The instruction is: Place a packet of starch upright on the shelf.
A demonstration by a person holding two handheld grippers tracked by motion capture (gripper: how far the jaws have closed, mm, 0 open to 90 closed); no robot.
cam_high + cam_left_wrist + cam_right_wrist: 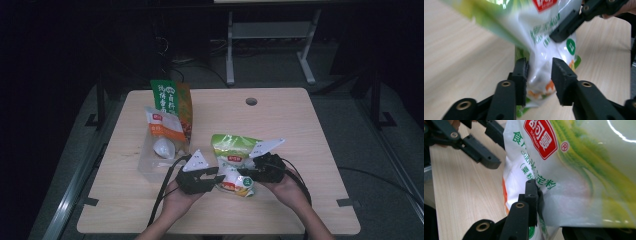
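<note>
Grippers meeting on a green-and-white starch bag near the table's front edge.
Left gripper stands partly open, bag between its jaws; right gripper pinches the bag's side.

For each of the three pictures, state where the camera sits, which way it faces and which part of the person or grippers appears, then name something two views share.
High view: above the person's side, facing forward and down on the table; forearms, left gripper, right gripper.
Left gripper view: rides the left gripper, facing the green-white bag.
Right gripper view: rides the right gripper, against that bag.
Shared: the bag appears in both gripper views.
</note>
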